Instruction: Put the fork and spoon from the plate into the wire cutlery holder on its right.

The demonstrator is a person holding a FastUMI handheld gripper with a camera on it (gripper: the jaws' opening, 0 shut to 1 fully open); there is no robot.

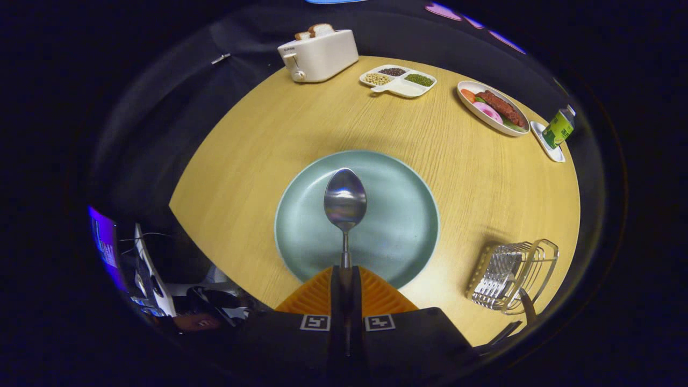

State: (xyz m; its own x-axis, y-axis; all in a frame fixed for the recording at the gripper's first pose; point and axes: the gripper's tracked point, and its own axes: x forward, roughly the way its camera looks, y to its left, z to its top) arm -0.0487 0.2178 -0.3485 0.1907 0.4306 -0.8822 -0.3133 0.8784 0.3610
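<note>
My gripper (345, 275) is shut on the handle of a metal spoon (344, 200), whose bowl sticks out straight ahead of the fingers. The spoon is held over a round pale green plate (398, 236) on the wooden table. Nothing else lies on the plate. The wire cutlery holder (510, 277) stands on the table to the right of the plate and of my fingers. A dark handle (528, 305) pokes out of its near end; I cannot tell whether it is the fork.
Beyond the plate at the table's far edge stand a white toaster (318, 54) with bread, a divided dish of beans (398, 80), an oval dish of food (493, 107) and a green bottle (558, 128) on a small tray. The table's left edge drops off to equipment below.
</note>
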